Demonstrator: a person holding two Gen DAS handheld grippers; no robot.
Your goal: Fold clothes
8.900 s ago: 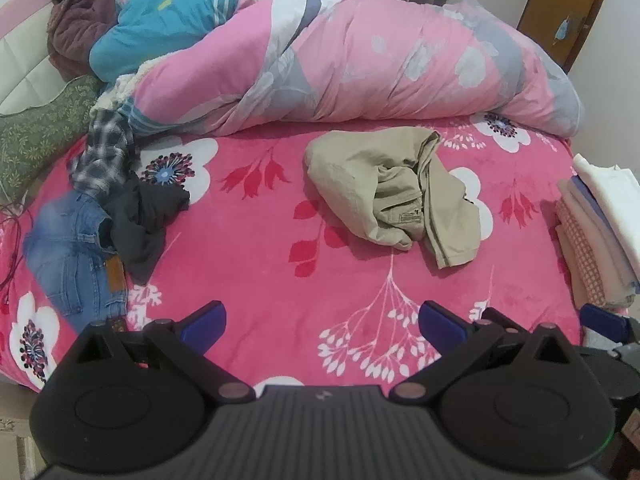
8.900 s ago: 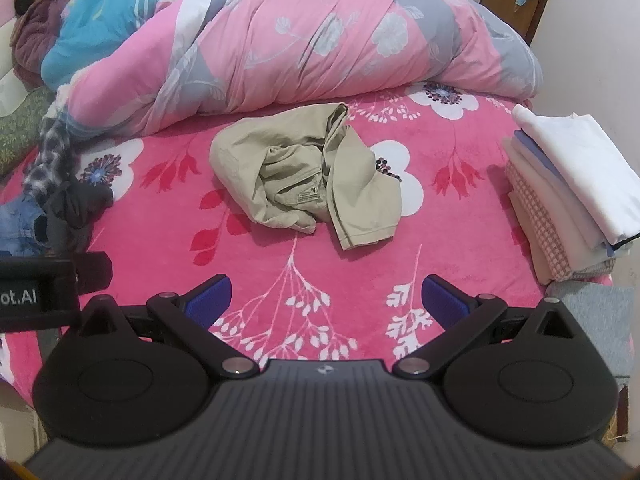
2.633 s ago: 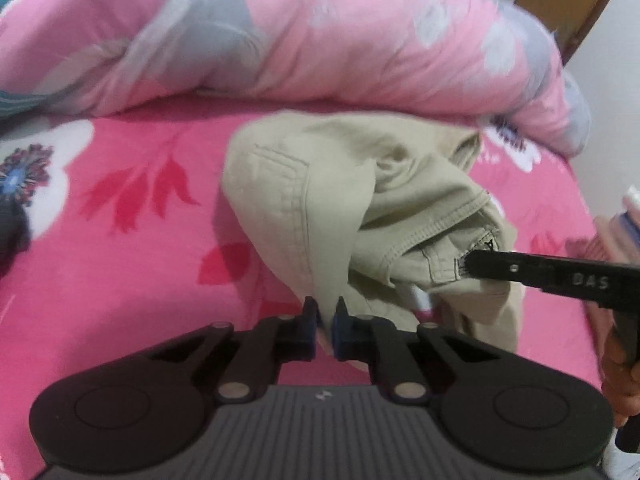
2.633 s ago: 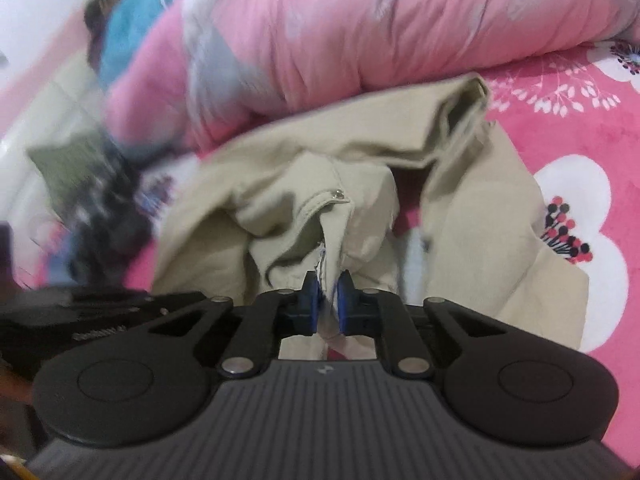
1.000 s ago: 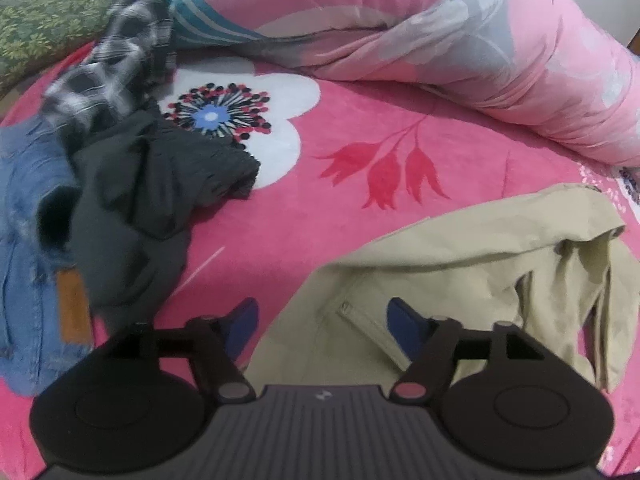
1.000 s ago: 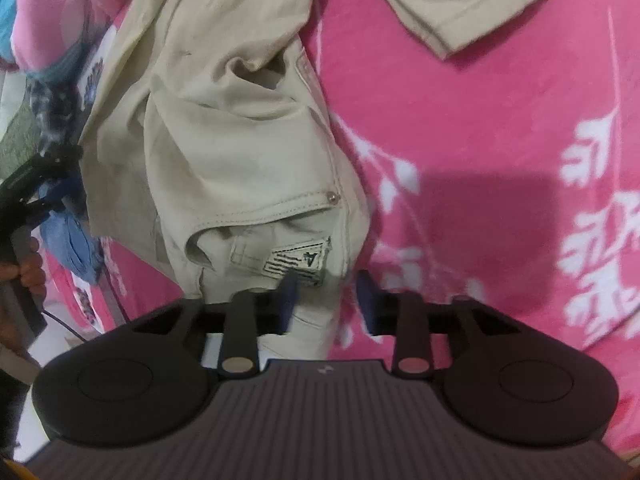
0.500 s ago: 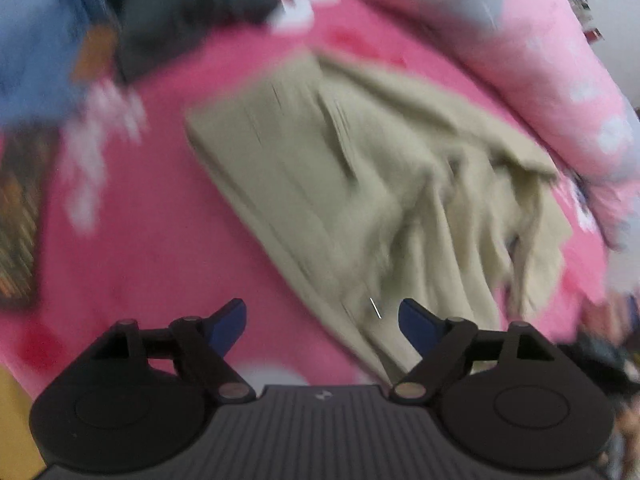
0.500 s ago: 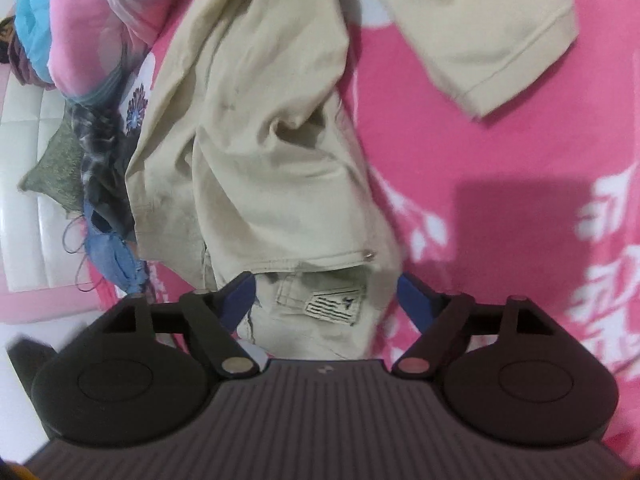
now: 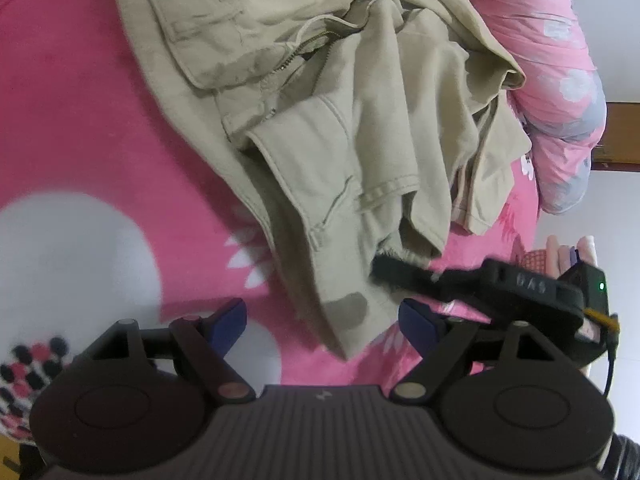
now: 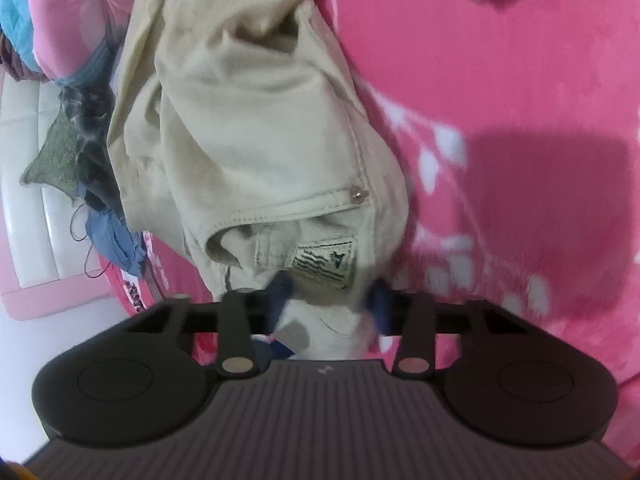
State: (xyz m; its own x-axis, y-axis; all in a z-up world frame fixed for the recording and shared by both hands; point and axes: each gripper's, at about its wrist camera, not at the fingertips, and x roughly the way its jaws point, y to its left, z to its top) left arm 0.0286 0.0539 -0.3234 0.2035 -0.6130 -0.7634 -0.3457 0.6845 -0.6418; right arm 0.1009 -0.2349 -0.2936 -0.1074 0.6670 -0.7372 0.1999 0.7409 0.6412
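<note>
Khaki trousers (image 9: pixel 320 140) lie rumpled on the pink flowered bed (image 9: pixel 80 120), waistband end nearest us, legs trailing off toward 1 o'clock by the pink quilt (image 9: pixel 560 60); a stack of folded clothes (image 9: pixel 560 252) shows at 3 o'clock.

Our left claw (image 9: pixel 322 318) hangs spread wide over the waistband corner, touching nothing. Our right claw (image 9: pixel 380 270) comes in from 4 o'clock against the same edge. In its own view, the right claw (image 10: pixel 330 296) brackets the cloth just under the sewn label (image 10: pixel 324 260). Its blue tips are blurred and partly drawn in, so we cannot tell whether it has a bite on the fabric.

The trousers (image 10: pixel 260 140) are not folded as they lie. We judge the work in hand to be taking the waistband at two points and pulling it flat. To do it well, we should:
- bite the thick band itself, not the loose pocket lining;
- set the two claws well apart along the band;
- lift only enough for the twisted legs to drop straight.

Nine seconds back, the trousers sat balled mid-bed with both claws spread and well away. Under three seconds back, both claws pinched the cloth. Half a second back, the right claw stood fully spread over the label; now it is narrower.
</note>
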